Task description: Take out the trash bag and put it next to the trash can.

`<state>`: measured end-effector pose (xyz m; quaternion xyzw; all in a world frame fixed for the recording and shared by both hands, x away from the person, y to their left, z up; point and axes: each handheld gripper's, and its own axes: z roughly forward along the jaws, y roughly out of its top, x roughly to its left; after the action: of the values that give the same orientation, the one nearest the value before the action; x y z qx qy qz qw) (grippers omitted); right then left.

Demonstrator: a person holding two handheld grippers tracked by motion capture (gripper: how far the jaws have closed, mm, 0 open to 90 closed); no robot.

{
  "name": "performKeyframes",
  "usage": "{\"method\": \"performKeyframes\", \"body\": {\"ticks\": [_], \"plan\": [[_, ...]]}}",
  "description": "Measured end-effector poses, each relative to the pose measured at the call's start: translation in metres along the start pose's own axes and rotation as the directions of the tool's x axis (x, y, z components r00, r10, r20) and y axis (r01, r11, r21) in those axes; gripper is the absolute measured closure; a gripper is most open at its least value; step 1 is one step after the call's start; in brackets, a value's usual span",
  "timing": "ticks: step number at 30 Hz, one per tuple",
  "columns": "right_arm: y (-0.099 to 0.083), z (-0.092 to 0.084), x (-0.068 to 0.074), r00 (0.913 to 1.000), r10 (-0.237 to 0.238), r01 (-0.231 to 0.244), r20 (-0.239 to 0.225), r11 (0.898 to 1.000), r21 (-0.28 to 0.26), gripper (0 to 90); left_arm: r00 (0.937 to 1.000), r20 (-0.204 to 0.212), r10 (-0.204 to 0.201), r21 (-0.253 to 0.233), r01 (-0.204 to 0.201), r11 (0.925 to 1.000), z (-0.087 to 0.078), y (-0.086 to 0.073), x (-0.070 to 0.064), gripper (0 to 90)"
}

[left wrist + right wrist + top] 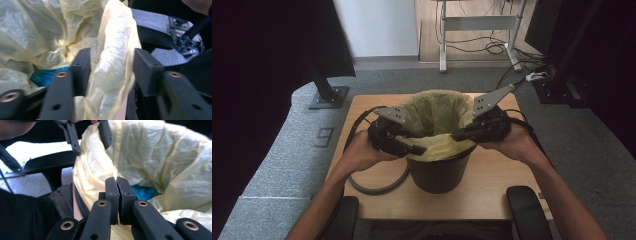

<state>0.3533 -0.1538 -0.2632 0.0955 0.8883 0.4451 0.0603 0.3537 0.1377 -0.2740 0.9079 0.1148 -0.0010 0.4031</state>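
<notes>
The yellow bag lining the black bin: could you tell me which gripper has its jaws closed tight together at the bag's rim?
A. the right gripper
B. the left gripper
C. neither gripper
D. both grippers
A: the right gripper has its two pads pressed together at the rim of the yellow bag, while the left gripper stands open astride a fold of the bag's edge, its pads clear of it.
</notes>
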Motion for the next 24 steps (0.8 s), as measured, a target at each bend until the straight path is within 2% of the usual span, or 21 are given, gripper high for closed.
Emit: {"method": "performKeyframes", "body": {"ticks": [2, 4, 5, 7, 10, 15, 17, 19, 21, 24], "plan": [[0.001, 0.000, -0.003, 0.9999, 0.010, -0.009, 0.005, 1.000, -0.010, 87.3, 0.9998, -0.014, -0.017, 0.018, 0.017, 0.9997, 0.001, 0.001, 0.004, 70.1], [0.001, 0.001, -0.007, 0.9997, 0.021, -0.021, 0.010, 1.000, -0.012, 87.2, 0.9988, -0.045, -0.020, 0.027, 0.022, 0.9994, 0.001, 0.001, 0.008, 85.5], [0.001, 0.002, -0.008, 0.9997, 0.023, -0.023, 0.008, 1.000, -0.010, 87.1, 0.9984, -0.048, -0.029, 0.021, 0.030, 0.9993, 0.000, 0.001, 0.010, 88.7], [-0.001, 0.003, -0.010, 0.9996, 0.027, -0.027, 0.009, 1.000, -0.006, 84.5, 0.9970, -0.062, -0.046, 0.002, 0.047, 0.9989, -0.002, 0.000, 0.015, 89.5], [-0.004, 0.004, -0.013, 0.9988, 0.040, -0.040, 0.028, 0.999, 0.001, 66.9, 0.9928, -0.094, -0.075, -0.027, 0.073, 0.9970, -0.008, 0.000, 0.022, 89.8], [-0.011, 0.002, -0.021, 0.9949, 0.074, -0.073, 0.068, 0.997, -0.010, 52.6, 0.9828, -0.149, -0.109, -0.062, 0.100, 0.9930, -0.018, 0.000, 0.032, 89.8], [-0.014, -0.001, -0.025, 0.9934, 0.092, -0.090, 0.069, 0.996, -0.019, 51.4, 0.9777, -0.169, -0.125, -0.072, 0.114, 0.9908, -0.023, 0.001, 0.037, 89.8], [-0.016, -0.002, -0.029, 0.9910, 0.105, -0.104, 0.083, 0.994, -0.019, 50.5, 0.9692, -0.204, -0.138, -0.074, 0.125, 0.9894, -0.027, 0.001, 0.041, 89.8], [-0.019, -0.004, -0.032, 0.9887, 0.113, -0.112, 0.098, 0.994, -0.016, 50.2, 0.9642, -0.210, -0.162, -0.087, 0.146, 0.9854, -0.030, 0.000, 0.047, 89.8], [-0.022, -0.005, -0.038, 0.9828, 0.132, -0.132, 0.129, 0.991, -0.014, 49.8, 0.9528, -0.236, -0.191, -0.097, 0.172, 0.9803, -0.034, 0.000, 0.056, 89.8]]}}
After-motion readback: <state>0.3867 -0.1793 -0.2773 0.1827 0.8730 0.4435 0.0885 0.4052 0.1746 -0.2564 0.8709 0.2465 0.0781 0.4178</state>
